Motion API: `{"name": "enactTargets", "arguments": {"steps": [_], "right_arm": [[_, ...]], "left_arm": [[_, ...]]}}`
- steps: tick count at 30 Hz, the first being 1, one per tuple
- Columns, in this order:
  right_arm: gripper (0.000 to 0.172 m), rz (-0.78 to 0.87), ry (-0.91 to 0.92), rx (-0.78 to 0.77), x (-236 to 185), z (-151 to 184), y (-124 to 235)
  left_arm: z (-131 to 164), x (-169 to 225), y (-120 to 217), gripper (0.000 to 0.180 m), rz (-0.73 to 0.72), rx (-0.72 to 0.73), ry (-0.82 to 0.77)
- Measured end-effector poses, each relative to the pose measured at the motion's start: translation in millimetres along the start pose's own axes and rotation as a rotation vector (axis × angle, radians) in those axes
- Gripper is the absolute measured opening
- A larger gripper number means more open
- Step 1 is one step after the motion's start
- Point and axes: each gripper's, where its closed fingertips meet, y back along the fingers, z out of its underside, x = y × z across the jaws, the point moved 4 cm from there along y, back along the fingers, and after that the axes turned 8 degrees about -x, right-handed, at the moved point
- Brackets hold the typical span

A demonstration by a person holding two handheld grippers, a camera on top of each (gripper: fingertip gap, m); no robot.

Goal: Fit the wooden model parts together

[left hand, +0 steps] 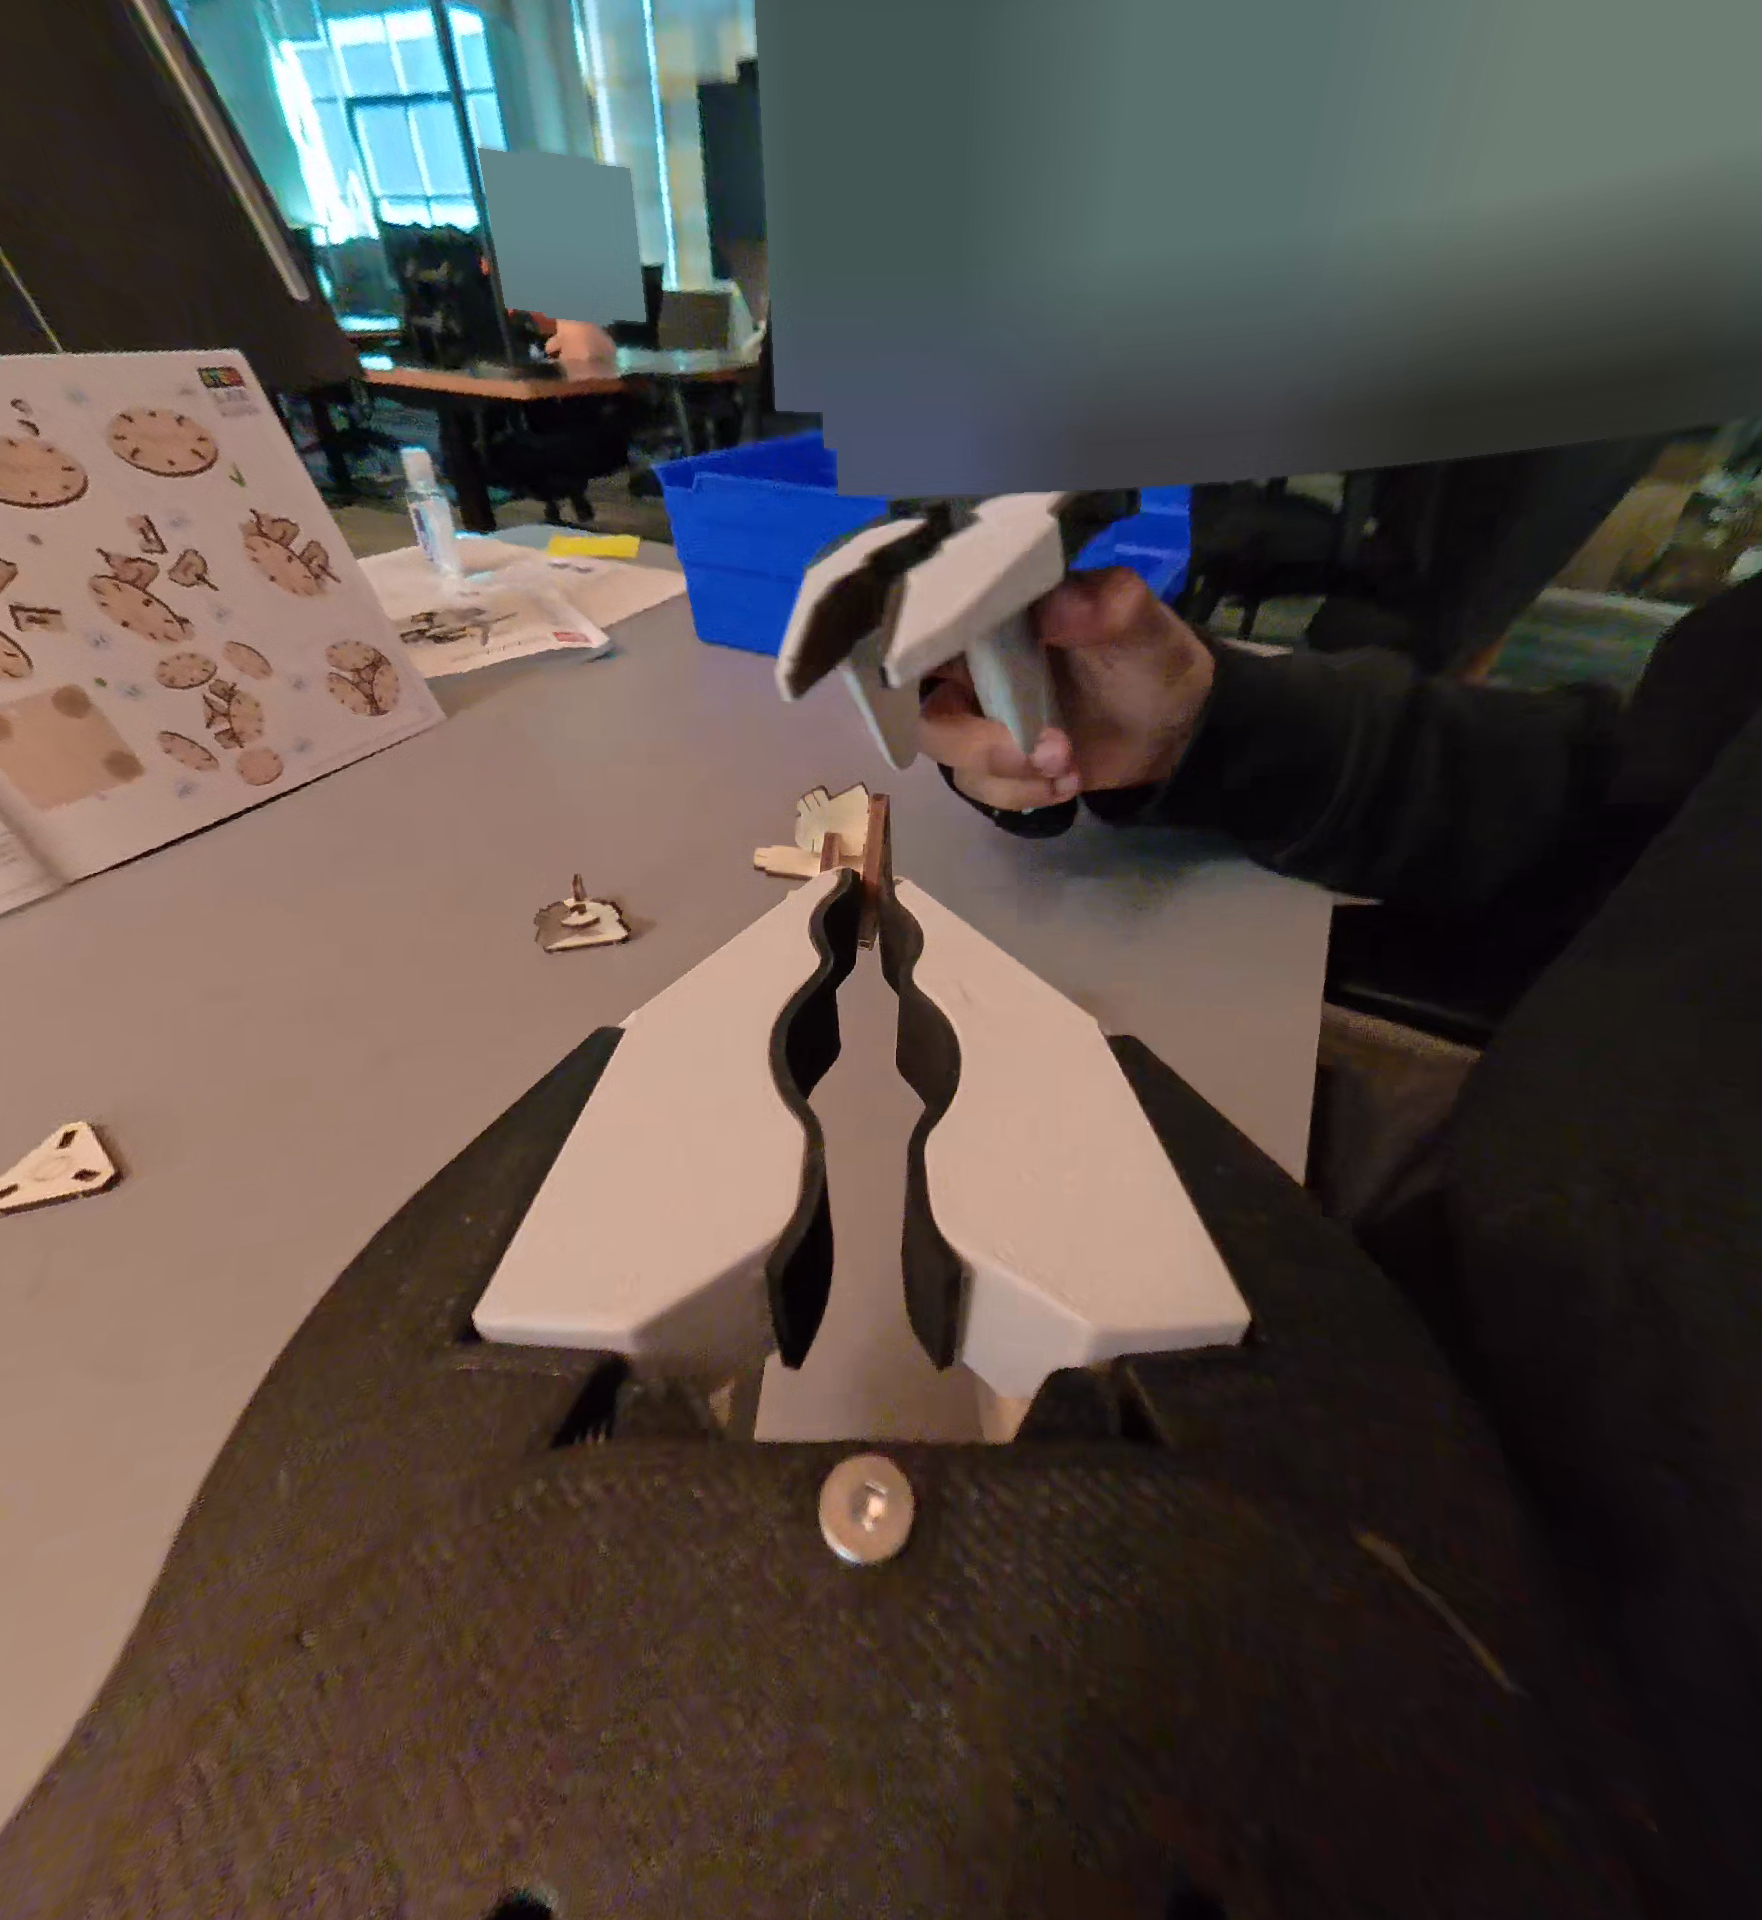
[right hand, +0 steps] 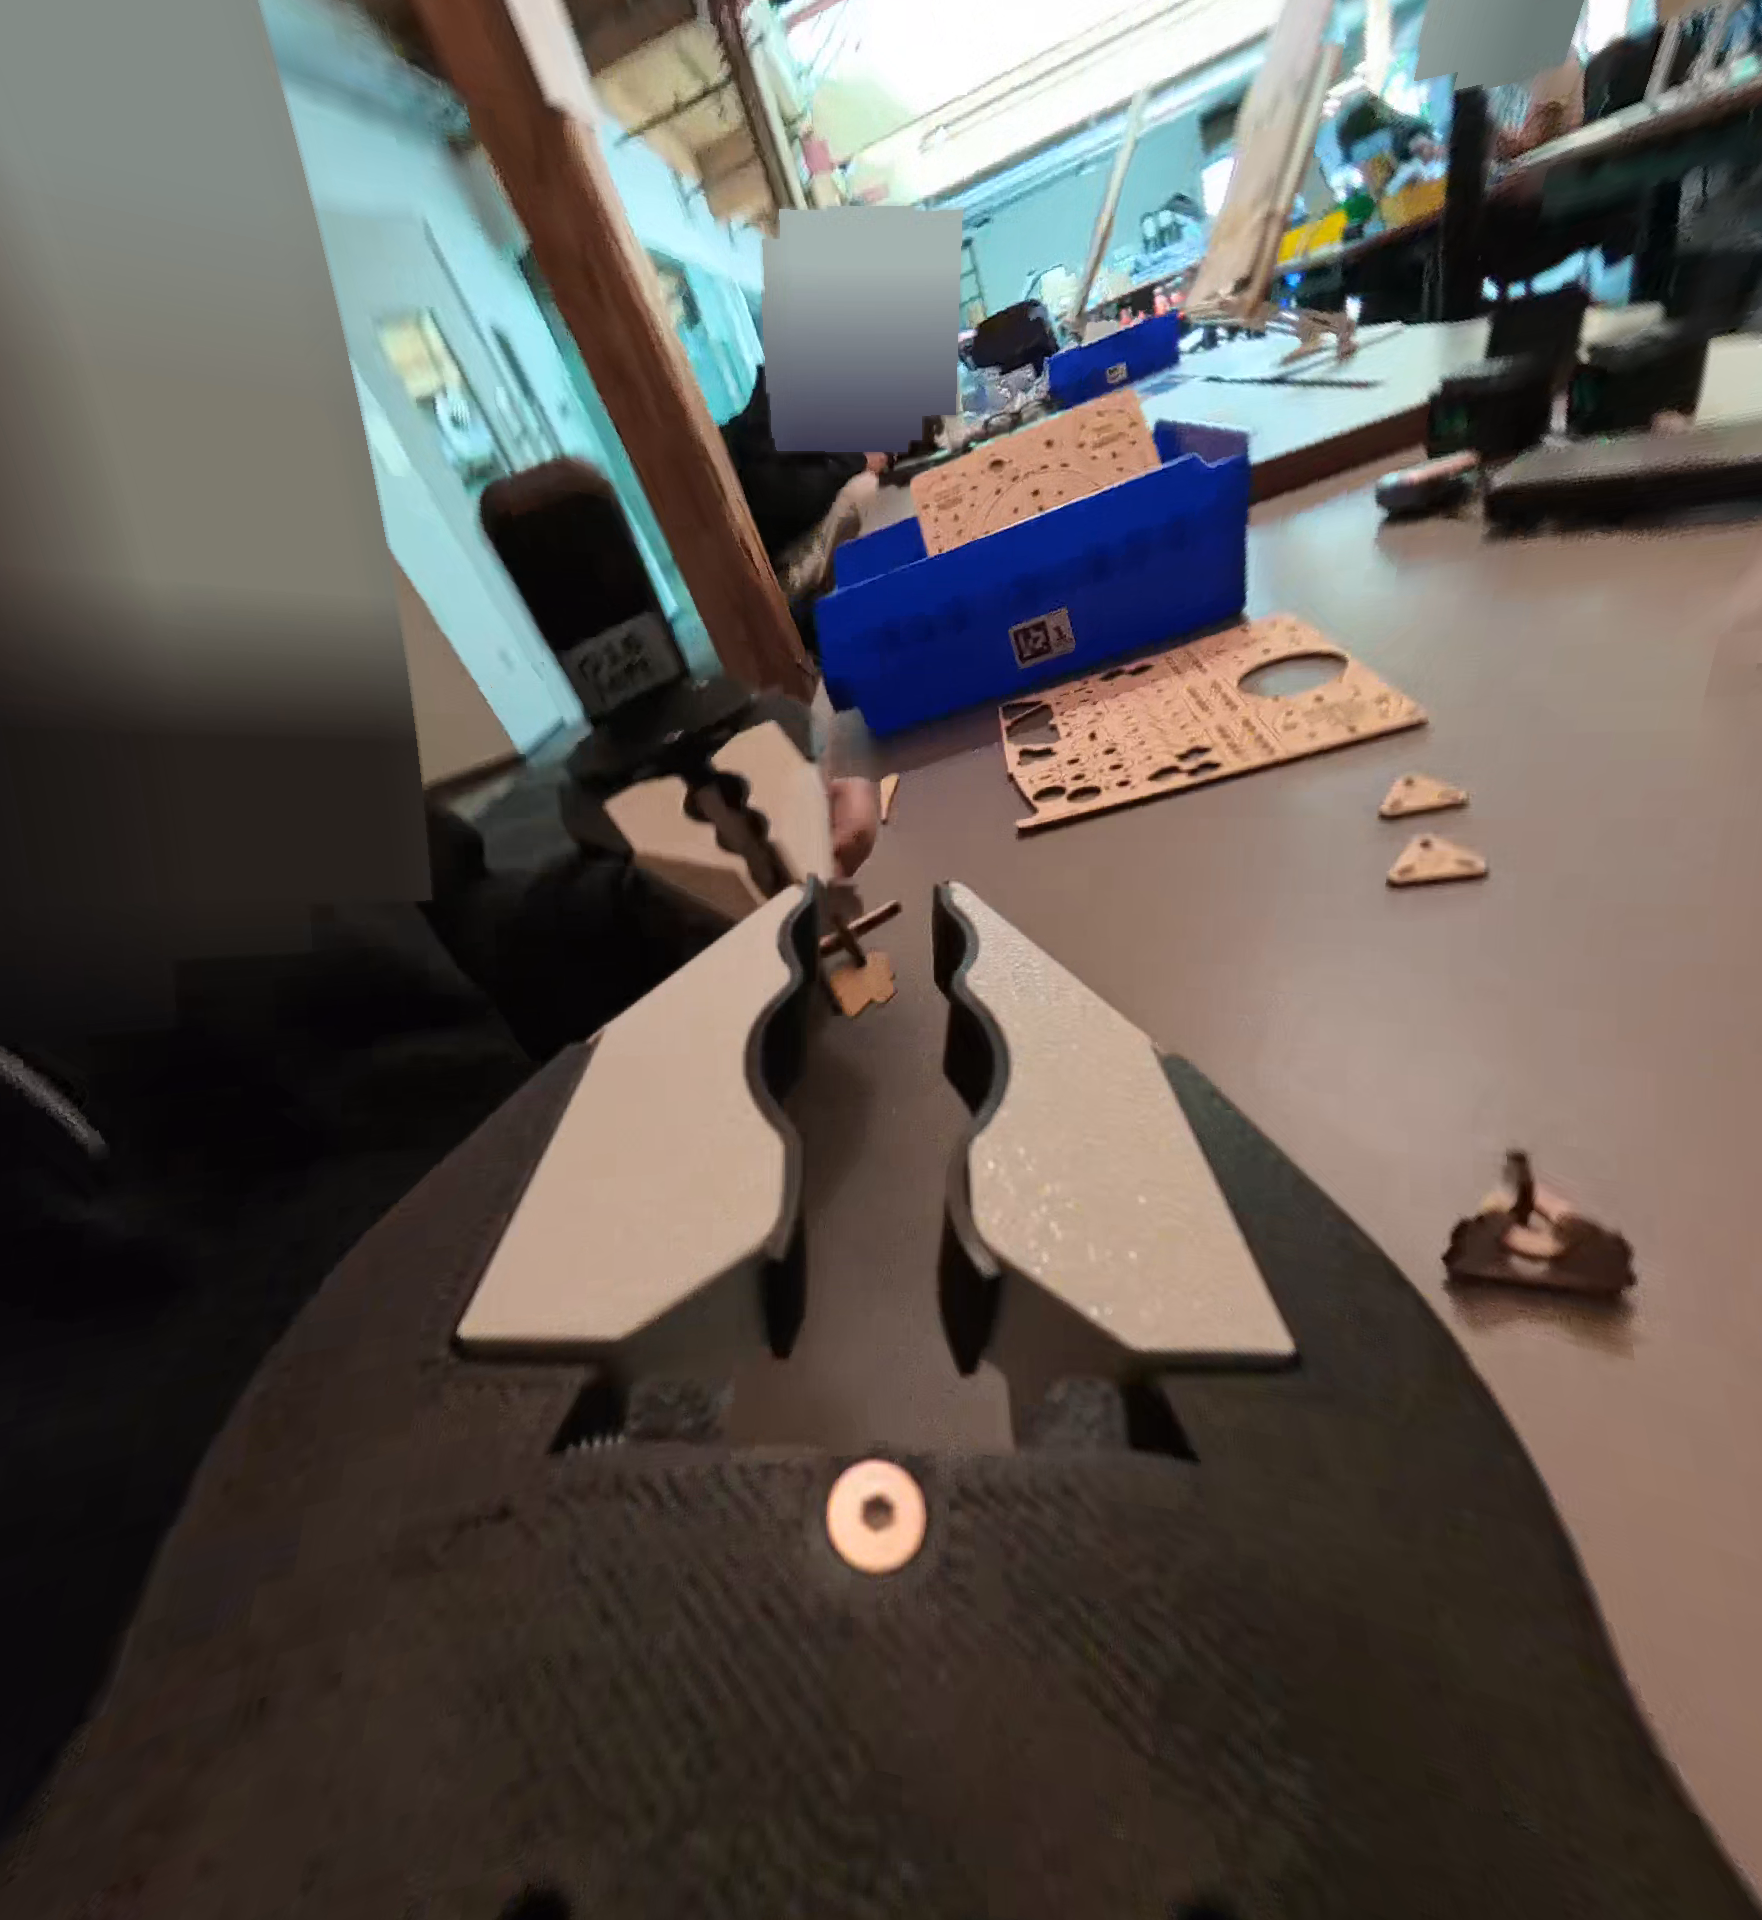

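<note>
Instruction sheet (left hand: 129,623): cut off by the left edge.
Wooden piece (left hand: 875,862): lower end hidden between the left gripper's (left hand: 872,904) fingertips.
Right gripper (left hand: 846,644): rear covered by a hand (left hand: 1085,696).
Blue bin (left hand: 752,540): partly masked above.

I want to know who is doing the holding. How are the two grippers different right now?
The left gripper has its fingers pinched on a small wooden puzzle piece; the right gripper has its fingers apart, holding nothing. The left stays low near the grey table; the right is raised. Both have white fingers with black wavy pads.
</note>
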Motion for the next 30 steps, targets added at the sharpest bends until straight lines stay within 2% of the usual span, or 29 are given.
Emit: {"name": "enactTargets", "arguments": {"steps": [3, 9, 13, 20, 23, 25, 27, 30], "right_arm": [[0.018, -0.022, 0.098, -0.071, -13, 7, -10], [0.01, 0.006, 0.166, -0.179, -15, 22, -22], [0.002, 0.022, 0.209, -0.193, -18, 24, -24], [0.001, 0.025, 0.225, -0.202, -18, 25, -25], [0.001, 0.038, 0.228, -0.208, -17, 26, -25], [0.001, 0.05, 0.229, -0.218, -14, 27, -24], [0.001, 0.072, 0.234, -0.238, -11, 29, -23], [0.001, 0.113, 0.257, -0.286, -6, 34, -22]], "left_arm": [[-1, 0, 2, 0.001, 0.017, 0.017, 0.011], [3, 2, -3, 0.002, 0.035, -0.005, 0.013], [3, 3, -3, 0.002, 0.048, -0.001, 0.023], [3, 2, -2, 0.003, 0.061, 0.001, 0.052], [0, 0, 2, 0.016, 0.053, -0.001, 0.058], [2, -5, 3, 0.034, 0.041, -0.031, 0.076], [12, -14, 1, 0.055, 0.015, -0.129, 0.132], [34, -31, -2, 0.067, -0.087, -0.301, 0.204]]}}
